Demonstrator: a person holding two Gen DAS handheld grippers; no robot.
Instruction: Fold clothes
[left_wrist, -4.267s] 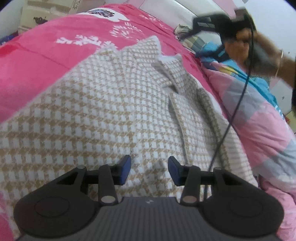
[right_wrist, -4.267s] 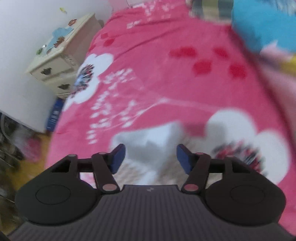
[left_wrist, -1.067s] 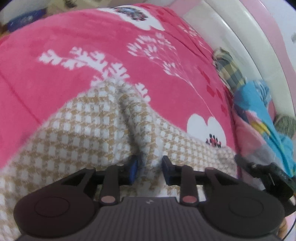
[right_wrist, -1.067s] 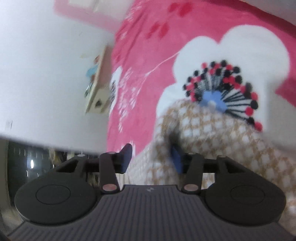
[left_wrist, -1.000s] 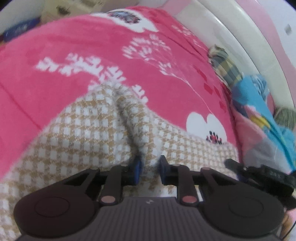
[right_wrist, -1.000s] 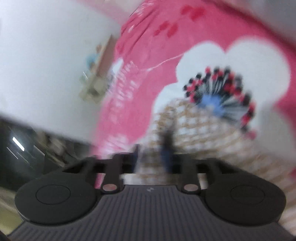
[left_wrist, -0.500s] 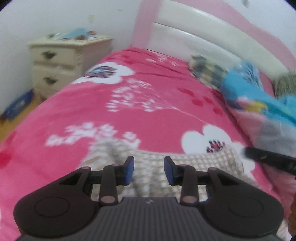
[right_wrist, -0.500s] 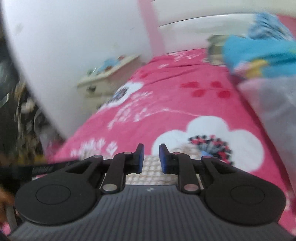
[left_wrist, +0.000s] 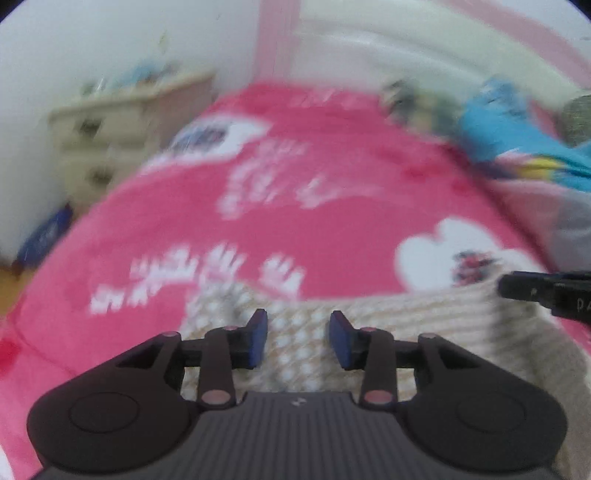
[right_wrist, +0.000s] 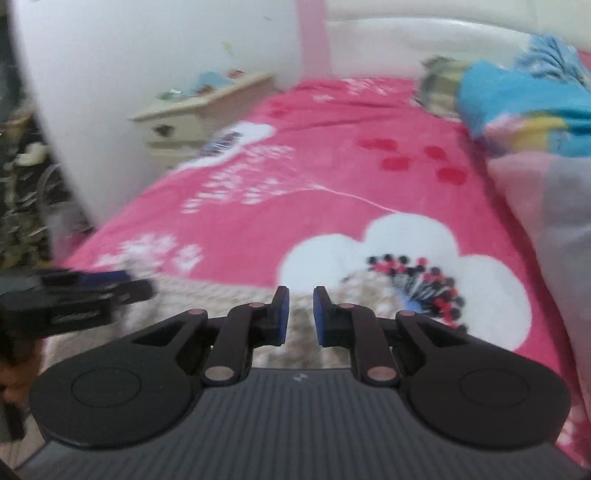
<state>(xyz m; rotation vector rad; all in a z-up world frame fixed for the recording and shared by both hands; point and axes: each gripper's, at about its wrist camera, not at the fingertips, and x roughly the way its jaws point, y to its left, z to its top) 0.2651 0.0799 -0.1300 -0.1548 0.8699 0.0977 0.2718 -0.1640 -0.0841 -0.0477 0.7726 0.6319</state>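
So compared with a second or so earlier, both tongs had let go of the checked fabric and pulled up and back, and the camera views swung up from the cloth to take in the whole bed. The left gripper (left_wrist: 298, 334) had its blue pads spread wide with nothing between them, hanging over the near part of the beige-and-white checked garment (left_wrist: 424, 325), which lay low on the pink blanket (left_wrist: 332, 229) right in front of both tools. The right gripper (right_wrist: 300, 316) had its pads drawn close with only a narrow slot showing between them, and nothing was caught in there as far as I could see; the garment's fuzzy edge (right_wrist: 221, 291) sat just under and ahead of it. Each tool showed up in the other's camera: the right one poked in from the right edge of the left view (left_wrist: 546, 291), the left one from the left edge of the right view (right_wrist: 74, 299). Further out, the blanket had a big white flower print (right_wrist: 406, 251) just past the garment. A blue and pink bundle of bedding (right_wrist: 517, 107) sat along the right side, a cream nightstand (right_wrist: 192, 118) stood by the white wall on the left, and the pink and white headboard (right_wrist: 406, 37) closed off the far end. The left view was pretty blurry.
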